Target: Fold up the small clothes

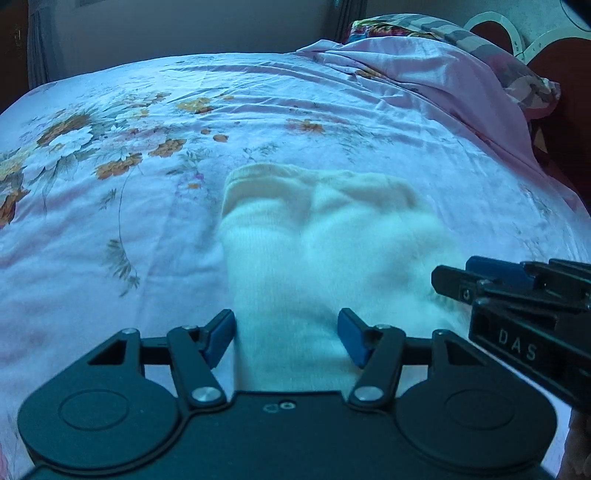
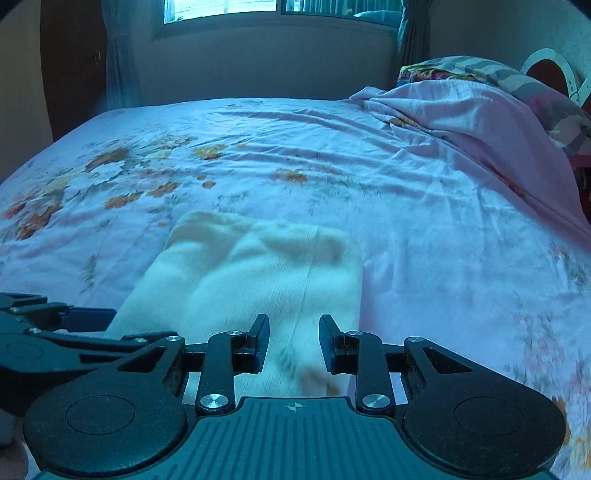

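A small white garment (image 1: 317, 243) lies flat on the floral bed sheet (image 1: 147, 110), its ribbed band at the far end. It also shows in the right wrist view (image 2: 258, 269). My left gripper (image 1: 286, 338) is open, its blue pads on either side of the garment's near edge. My right gripper (image 2: 293, 343) is open over the near right part of the garment. The right gripper enters the left wrist view from the right (image 1: 517, 291). The left gripper shows at the left of the right wrist view (image 2: 62, 321).
A bunched pink cover (image 2: 480, 122) and patterned pillows (image 2: 461, 68) lie at the far right of the bed. A window (image 2: 258, 5) and curtains are behind the bed. A headboard (image 1: 517, 40) stands at the far right.
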### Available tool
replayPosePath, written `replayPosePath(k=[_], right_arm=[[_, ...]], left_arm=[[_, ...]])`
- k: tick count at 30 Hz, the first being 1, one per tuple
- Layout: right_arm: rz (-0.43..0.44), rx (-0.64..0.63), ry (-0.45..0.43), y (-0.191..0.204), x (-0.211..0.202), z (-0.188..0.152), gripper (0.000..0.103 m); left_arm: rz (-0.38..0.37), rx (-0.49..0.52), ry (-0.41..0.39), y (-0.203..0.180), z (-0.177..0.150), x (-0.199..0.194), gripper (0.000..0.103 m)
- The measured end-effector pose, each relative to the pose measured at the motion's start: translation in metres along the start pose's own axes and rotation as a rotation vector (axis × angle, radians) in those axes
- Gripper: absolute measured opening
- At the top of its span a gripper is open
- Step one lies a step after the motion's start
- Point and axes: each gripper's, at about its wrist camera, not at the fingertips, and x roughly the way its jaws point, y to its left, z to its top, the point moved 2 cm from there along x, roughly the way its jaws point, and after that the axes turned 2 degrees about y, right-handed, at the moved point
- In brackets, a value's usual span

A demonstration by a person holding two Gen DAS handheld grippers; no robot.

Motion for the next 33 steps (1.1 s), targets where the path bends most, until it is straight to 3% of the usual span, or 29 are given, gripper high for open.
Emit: replayPosePath(k=[5,8,16,18,20,29,31,32,33], right_arm=[[0.001,0.019,0.007,0.006,-0.034,-0.052,0.029],[-0.022,0.023,0.058,0.006,-0.028,-0.077,0.029],[-0.003,0.101,0.072,-0.003,-0.041,-0.085,0.029],[0.014,0.141,0.072,-0.009,-0.047,-0.086,0.040],[0.016,0.178,0.058,-0.015,-0.054,-0.085,0.044],[0.050,0.238,0.065,-0.020,-0.059,-0.086,0.044],[0.074,0.263,0.074,-0.024,-0.057,-0.085,0.053],[0.081,0.274,0.075,-0.026,-0.056,-0.083,0.066],[0.084,0.286,0.070,-0.029,-0.055,-0.082,0.070]], left_arm=[[-0.005,-0.010,0.019,-0.003,-0.031,-0.019,0.060],[-0.004,-0.005,0.040,-0.005,-0.047,-0.019,0.064],[0.022,0.011,0.026,-0.010,-0.055,-0.033,0.065],[0.027,0.017,0.018,-0.010,-0.057,-0.036,0.066],[0.034,0.019,0.015,-0.010,-0.056,-0.037,0.068],[0.066,0.039,-0.017,-0.011,-0.057,-0.046,0.075],[0.048,0.025,-0.027,-0.005,-0.055,-0.049,0.076],[0.038,0.011,-0.029,-0.002,-0.053,-0.050,0.079],[0.034,-0.007,-0.032,0.001,-0.051,-0.051,0.080]])
